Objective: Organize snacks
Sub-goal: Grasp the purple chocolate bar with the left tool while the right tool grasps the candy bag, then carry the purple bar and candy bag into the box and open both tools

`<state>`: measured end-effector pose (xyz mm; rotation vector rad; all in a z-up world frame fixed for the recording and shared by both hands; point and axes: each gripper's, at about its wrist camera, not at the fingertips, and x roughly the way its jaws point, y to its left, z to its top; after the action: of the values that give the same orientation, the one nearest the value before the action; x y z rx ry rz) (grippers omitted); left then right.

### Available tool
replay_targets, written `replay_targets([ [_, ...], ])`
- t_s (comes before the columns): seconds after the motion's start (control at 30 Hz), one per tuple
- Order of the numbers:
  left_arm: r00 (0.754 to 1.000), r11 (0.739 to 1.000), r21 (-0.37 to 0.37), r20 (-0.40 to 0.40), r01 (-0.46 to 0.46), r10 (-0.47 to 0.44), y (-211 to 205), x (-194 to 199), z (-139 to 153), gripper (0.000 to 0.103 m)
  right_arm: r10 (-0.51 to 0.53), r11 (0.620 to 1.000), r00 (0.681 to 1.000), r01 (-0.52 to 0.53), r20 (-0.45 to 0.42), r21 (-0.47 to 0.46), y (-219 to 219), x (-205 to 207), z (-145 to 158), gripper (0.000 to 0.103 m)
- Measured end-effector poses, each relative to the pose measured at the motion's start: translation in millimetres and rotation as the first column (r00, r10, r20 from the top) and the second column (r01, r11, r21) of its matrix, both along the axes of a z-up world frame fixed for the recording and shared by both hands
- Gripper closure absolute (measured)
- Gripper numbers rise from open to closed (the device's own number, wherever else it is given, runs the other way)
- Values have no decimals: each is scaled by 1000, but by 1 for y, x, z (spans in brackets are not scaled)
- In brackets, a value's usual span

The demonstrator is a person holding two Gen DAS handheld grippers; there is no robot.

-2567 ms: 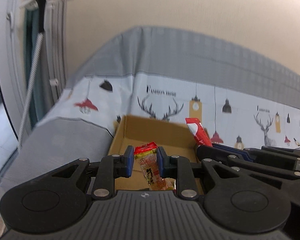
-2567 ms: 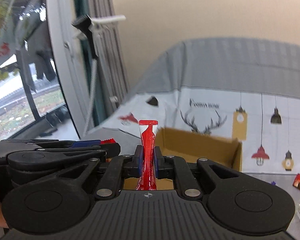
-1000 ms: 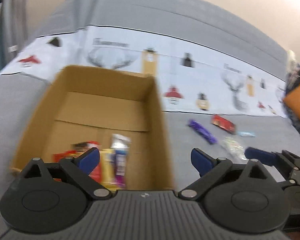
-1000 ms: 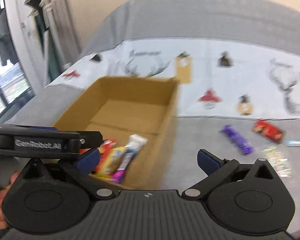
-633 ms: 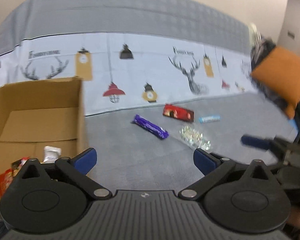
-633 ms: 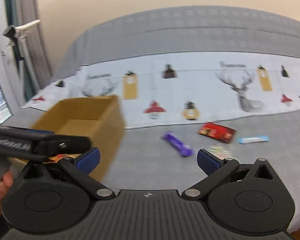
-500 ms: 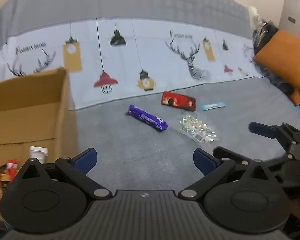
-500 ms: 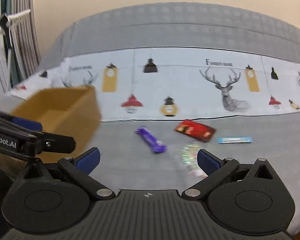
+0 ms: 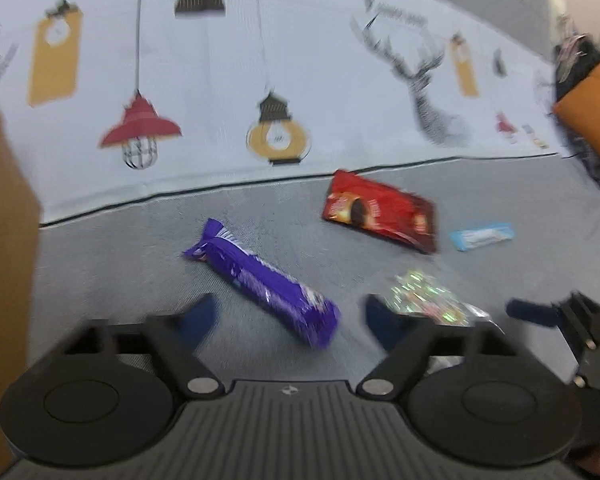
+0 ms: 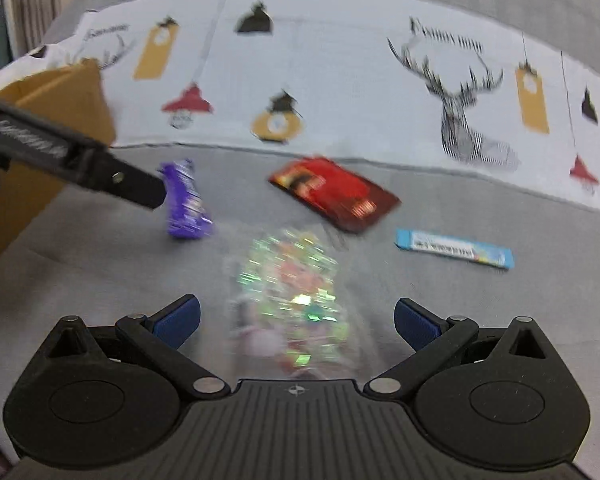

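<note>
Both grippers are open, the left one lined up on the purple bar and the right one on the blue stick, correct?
Not quite. The right gripper is lined up on the shiny candy bag, not the blue stick, as the right wrist view shows. Both are open, and the left gripper is on the purple bar.

Your left gripper [image 9: 290,322] is matte black plastic: a ribbed grey-black centre plate with a small round emblem at its top edge, and a large round hub with a recessed disc on either side of that plate. Just beside the plate's upper corners sit two silver rivets, from which angled black link arms run out to dark blue fingers [image 9: 198,318], blurred here. Your right gripper [image 10: 296,318] has the same build, with brighter blue pads [image 10: 414,324], extra small silver screws on the links, and triangular cut-outs above each hub. White lettering, too blurred to read, marks the black side bar.
</note>
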<state>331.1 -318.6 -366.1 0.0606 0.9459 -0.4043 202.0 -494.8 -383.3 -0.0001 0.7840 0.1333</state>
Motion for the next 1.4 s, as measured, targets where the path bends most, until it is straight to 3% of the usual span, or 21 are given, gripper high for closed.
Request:
replay_targets([
  [0.07,999,1000,16,-38,-19,20,-6,20,-16,43,0,996,1000,3,-30,93,-14,8,-13,0],
  [0.17,999,999,28,15,-30,30,-9,27,-22,49,22,997,1000,-21,-7,68,-7,8,-15,0],
  [0.23,999,998,57,35,-16,14,-9,24,-22,61,48,997,999,-46,-20,69,2,8,-11,0],
  [0.3,1000,999,33,18,-23,22,1,21,-22,69,67,992,997,-64,-28,112,8,9,-8,0],
  [0.4,999,999,16,-14,-33,33,15,14,-21,77,96,995,994,-97,-42,-22,33,9,-12,0],
  [0.67,996,998,59,-87,-3,9,36,-16,-12,86,38,998,996,-41,-79,-37,54,8,-10,2],
  [0.73,993,998,66,-114,18,-11,44,-25,-9,86,28,999,997,-30,-78,-37,53,6,-7,7],
  [0.9,982,991,106,-176,87,-67,66,-55,0,86,-29,999,997,26,-67,-41,52,-6,3,55],
  [1.0,975,978,136,-176,159,-134,72,-72,10,86,-53,998,996,51,-72,-29,50,-15,6,65],
  [1.1,970,965,151,-156,213,-189,76,-91,25,86,-98,995,993,99,-61,12,42,-25,14,68],
  [1.2,976,963,165,-77,215,-204,81,-109,48,87,-162,983,986,164,-32,78,34,-40,28,68],
  [1.4,992,983,141,-40,120,-116,93,-130,65,89,-195,973,980,189,38,131,47,-65,55,67],
])
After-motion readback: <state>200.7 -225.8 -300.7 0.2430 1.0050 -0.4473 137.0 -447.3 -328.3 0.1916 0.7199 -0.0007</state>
